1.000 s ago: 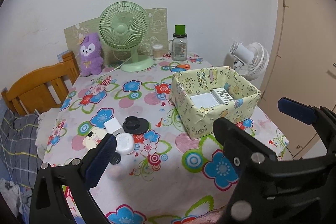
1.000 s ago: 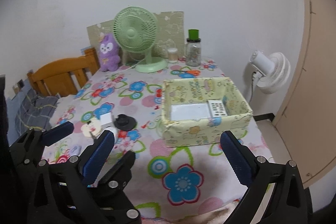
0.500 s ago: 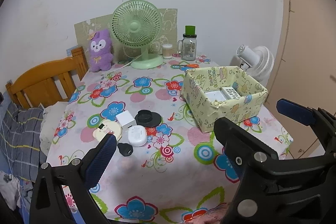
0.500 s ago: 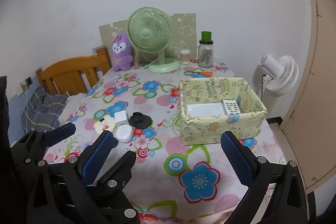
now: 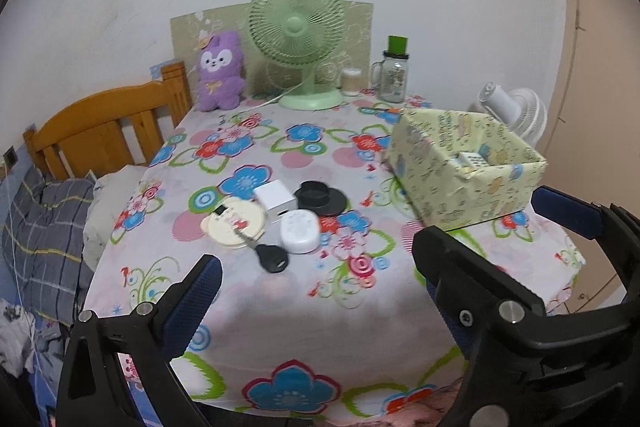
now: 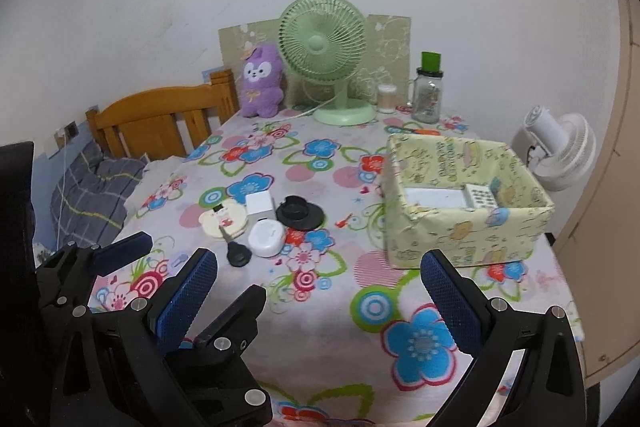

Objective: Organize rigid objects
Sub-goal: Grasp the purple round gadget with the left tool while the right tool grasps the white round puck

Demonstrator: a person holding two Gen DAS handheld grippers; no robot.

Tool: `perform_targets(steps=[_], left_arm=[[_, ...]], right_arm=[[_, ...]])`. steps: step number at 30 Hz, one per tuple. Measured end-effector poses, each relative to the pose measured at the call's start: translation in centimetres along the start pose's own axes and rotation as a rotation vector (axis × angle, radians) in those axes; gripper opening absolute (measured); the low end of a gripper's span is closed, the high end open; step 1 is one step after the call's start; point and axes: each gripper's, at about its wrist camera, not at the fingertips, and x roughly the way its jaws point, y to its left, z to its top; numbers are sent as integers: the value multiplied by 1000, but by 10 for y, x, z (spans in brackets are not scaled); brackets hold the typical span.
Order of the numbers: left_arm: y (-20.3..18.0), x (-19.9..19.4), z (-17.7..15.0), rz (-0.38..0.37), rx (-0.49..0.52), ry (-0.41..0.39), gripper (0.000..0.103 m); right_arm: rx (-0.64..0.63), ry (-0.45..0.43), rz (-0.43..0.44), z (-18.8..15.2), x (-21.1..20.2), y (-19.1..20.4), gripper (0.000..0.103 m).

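- Nearest the cameras, the left gripper (image 5: 372, 267) and the right gripper (image 6: 320, 291) hover over the near edge of the bench (image 5: 304, 315), both with fingers (image 6: 188, 297) spread wide and nothing between them.
- Just beyond lies a tight cluster still to sort: a black key fob (image 5: 272, 258), a white oval case (image 5: 300, 231), a round cream disc (image 5: 236, 221), a white cube (image 5: 275, 201) and a black round lid (image 5: 320, 198), several touching or overlapping.
- To the right of the cluster, near the bench's right edge, stands the patterned box (image 6: 468, 211); it already holds a flat white item (image 6: 434, 197) and a small keypad-like item (image 6: 482, 197).
- My judgement: the sorting is partly done, two pieces boxed, five loose.
- Room to move: bare cloth lies between cluster and box, and before the cluster; the cluster itself is crowded, so a pick from the outside, fob or case, looks easiest.
- Farthest back, well clear, stand a purple plush toy (image 5: 220, 71), a green fan (image 5: 298, 39) and a jar (image 5: 394, 75).
- Off the left edge sit a wooden bed frame (image 5: 108, 131) and bedding.
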Motion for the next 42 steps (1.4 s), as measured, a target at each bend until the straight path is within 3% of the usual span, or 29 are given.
perform_targets(steps=[16, 21, 34, 42], left_arm=[[51, 58, -21, 97, -42, 108, 103], [64, 74, -28, 127, -54, 134, 103], [97, 95, -46, 138, -90, 201, 101], [102, 96, -44, 114, -82, 194, 90]], right_arm=[[-28, 57, 15, -15, 70, 26, 103], [-22, 62, -24, -21, 89, 29, 103], [-2, 133, -9, -36, 123, 42, 103], [29, 148, -16, -36, 132, 45, 103]])
